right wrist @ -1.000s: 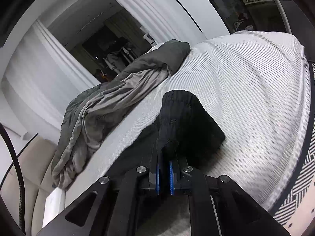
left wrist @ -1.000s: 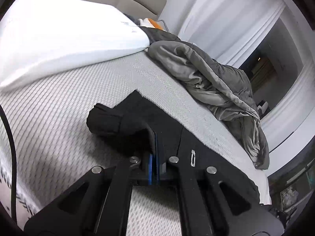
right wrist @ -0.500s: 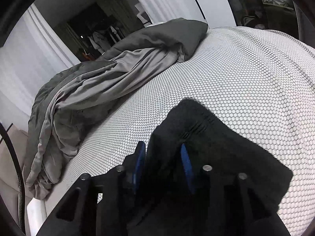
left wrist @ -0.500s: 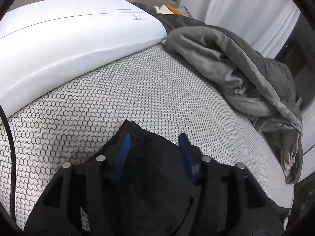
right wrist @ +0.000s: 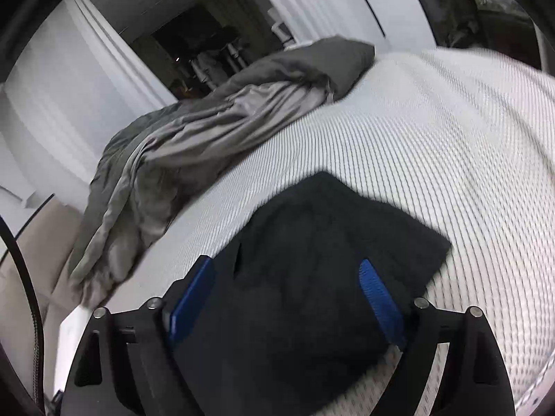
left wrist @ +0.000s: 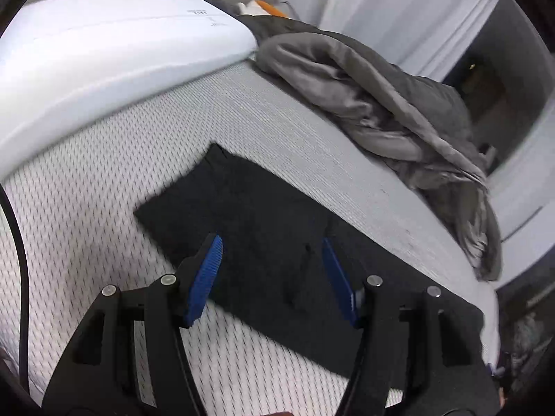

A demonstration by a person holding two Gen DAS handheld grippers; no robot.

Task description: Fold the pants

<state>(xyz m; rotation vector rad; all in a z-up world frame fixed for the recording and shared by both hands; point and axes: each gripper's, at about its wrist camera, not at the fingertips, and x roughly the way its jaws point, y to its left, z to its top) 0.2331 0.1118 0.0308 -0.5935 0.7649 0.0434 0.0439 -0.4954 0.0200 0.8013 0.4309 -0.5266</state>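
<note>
The black pants [left wrist: 263,228] lie flat on the pale patterned mattress [left wrist: 104,180], folded into a dark slab whose far corner points toward the white pillow [left wrist: 104,52] in the left wrist view; their near part runs under the gripper frame and off the lower right of the picture, so their full outline cannot be followed. The left gripper [left wrist: 272,270] hangs over that cloth with its blue pads [left wrist: 204,277] spread apart; its jaws have just been opening, and nothing is pinched, the pants showing as a flat surface in the gap below them. In the right wrist view the pants [right wrist: 329,242] end in a blunt corner on the mattress [right wrist: 451,138], and the right gripper [right wrist: 288,294] stands wide, its jaws also just opened, with the fabric beneath and between the pads but not pressed by them. Whether either fingertip grazes the cloth is hard to judge, since black frame and black fabric merge. Seams, waistband and leg ends are lost in the darkness and motion blur; only a short slit or fold line shows near each gripper. A rumpled grey blanket [left wrist: 381,104] is heaped along the far side of the bed, well apart from the pants. Something orange and white [left wrist: 263,6] peeks out behind the pillow, too cut off to identify. A dark doorway [right wrist: 194,41] beyond the white curtains [right wrist: 69,97] holds indistinct shapes.
</note>
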